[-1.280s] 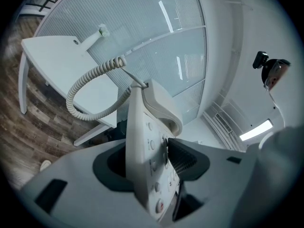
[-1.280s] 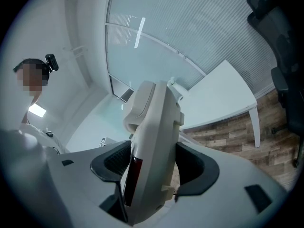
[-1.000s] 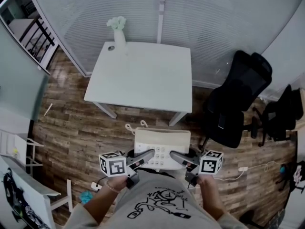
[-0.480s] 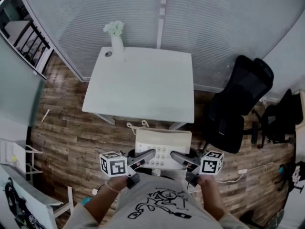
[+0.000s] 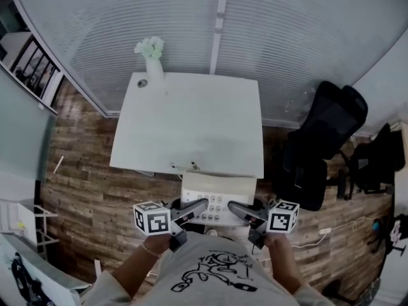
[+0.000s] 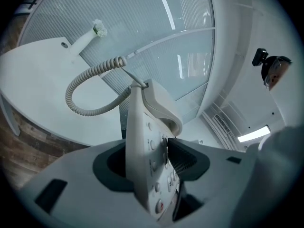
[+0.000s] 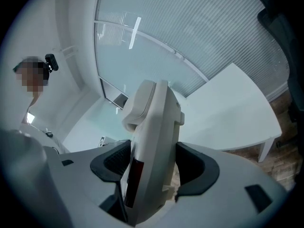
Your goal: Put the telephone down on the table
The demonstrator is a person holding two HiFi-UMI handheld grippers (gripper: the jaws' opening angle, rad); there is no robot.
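Head view first: one telephone [image 5: 217, 196] is seen carried in the air, clamped from both sides. The left gripper [image 5: 193, 210] is closed on its left edge and the right gripper [image 5: 240, 210] on its right edge, with pads pressed against the body in both gripper views. It's an off-white desk model, with the handset [image 6: 159, 103] laid across the far end, rows of round keys [image 6: 154, 163] on the face, a reddish one nearest, and a coiled cord [image 6: 88, 87] looping off. Counted up: one phone, one cord, two grippers, one white table [image 5: 191, 126], one vase [image 5: 153, 61] of pale flowers at its far left corner, one black chair [image 5: 322, 139] to the right. The phone isn't set down, its far edge is just met by the table's near edge. Compared with a second ago, the table has been brought closer: a strip of wood floor [image 5: 83, 171] was visible between phone and table then, and it's covered now. The grip looks unchanged.
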